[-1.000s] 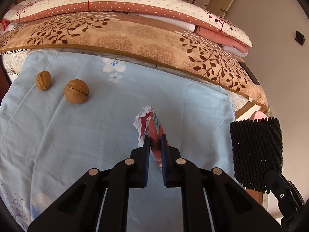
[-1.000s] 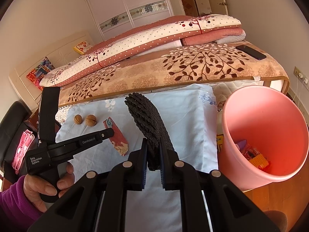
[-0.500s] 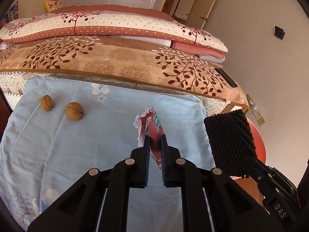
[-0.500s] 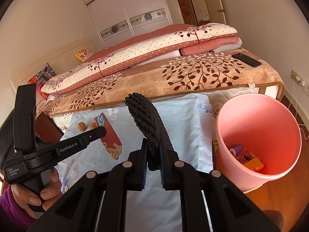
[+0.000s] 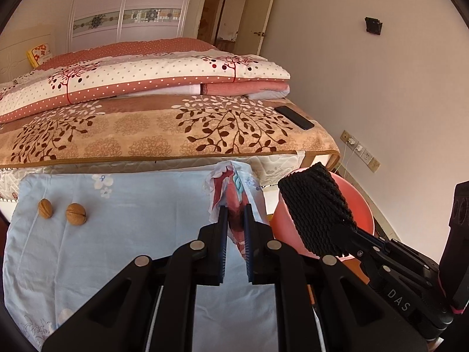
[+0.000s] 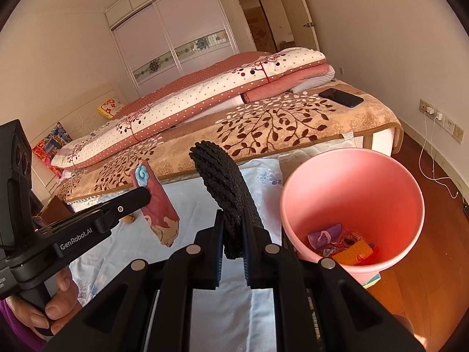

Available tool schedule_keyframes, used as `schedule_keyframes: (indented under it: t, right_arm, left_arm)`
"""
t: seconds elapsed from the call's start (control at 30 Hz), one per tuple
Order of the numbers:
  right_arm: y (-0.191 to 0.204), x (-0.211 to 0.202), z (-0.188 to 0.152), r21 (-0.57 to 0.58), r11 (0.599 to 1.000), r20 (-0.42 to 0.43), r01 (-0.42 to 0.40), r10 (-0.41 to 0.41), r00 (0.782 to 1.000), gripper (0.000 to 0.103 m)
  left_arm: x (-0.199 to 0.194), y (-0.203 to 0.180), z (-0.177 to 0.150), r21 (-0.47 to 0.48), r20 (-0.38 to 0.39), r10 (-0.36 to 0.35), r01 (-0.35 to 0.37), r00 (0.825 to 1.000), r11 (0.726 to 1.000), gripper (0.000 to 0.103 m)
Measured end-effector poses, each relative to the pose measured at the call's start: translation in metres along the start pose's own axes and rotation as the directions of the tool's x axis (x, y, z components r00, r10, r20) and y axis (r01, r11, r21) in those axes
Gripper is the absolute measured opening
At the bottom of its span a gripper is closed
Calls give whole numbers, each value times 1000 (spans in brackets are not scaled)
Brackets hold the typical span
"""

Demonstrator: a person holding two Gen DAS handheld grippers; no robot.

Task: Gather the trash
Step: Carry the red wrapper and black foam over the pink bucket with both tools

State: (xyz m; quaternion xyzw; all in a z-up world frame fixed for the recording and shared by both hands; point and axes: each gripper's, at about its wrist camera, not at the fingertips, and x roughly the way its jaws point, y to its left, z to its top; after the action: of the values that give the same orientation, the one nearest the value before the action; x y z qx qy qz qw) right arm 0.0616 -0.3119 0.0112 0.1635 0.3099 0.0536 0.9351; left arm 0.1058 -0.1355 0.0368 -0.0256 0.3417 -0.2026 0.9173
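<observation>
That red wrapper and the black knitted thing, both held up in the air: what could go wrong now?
The red paper wrapper hangs from the left tool over the pale blue cloth, not the round pink plastic bin; released now, it would likely miss. The black knitted piece in the right tool is also short of the rim.

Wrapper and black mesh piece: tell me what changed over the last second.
The left gripper has carried the red wrapper up off the blue cloth and rightward, toward the pink bin. The right gripper drew nearer the bin with the black mesh piece. Both grips stayed shut; the two walnuts stayed on the cloth.
</observation>
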Motion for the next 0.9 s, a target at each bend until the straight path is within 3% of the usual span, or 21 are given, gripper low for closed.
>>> schedule_keyframes:
  t: [0.47, 0.9]
  right_arm:
    - [-83, -20, 12, 144, 982, 52, 122, -130, 990, 10]
    - [-118, -4, 2, 208, 964, 13, 164, -170, 985, 10]
  left_arm:
    - [31, -76, 11, 140, -1, -111, 110, 994, 984, 10]
    - [71, -105, 5, 184, -62, -141, 150, 988, 971, 10]
